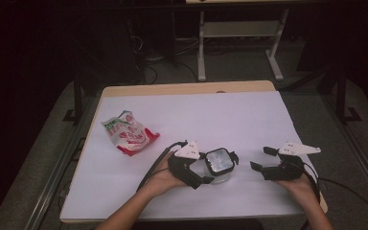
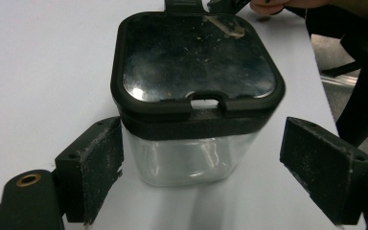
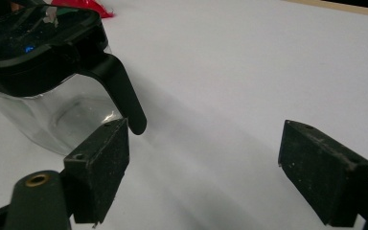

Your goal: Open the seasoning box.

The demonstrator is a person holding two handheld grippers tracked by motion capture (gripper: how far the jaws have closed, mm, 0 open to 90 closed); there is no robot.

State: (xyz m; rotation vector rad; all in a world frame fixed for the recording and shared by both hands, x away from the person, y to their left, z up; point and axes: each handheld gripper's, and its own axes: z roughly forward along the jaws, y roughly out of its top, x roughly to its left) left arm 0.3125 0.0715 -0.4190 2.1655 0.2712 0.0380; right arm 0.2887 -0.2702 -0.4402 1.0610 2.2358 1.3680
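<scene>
Container: clear square plastic jar with black lid [image 1: 219, 164], upright on white worktop [image 1: 196, 115].
Left gripper [image 1: 206, 168]: jaws wide, flanking jar.
Right gripper [image 1: 262, 158]: jaws wide, empty.
Packet: crumpled red-and-white snack bag [image 1: 128, 133], well apart.

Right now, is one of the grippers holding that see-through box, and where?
No, nothing is held. The left gripper sits open around the clear box, jaws either side of its body but apart from it. The right gripper is open too, beside it.

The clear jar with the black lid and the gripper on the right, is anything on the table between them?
No. In the high view, only bare white table cover lies between the jar and the right gripper.
</scene>
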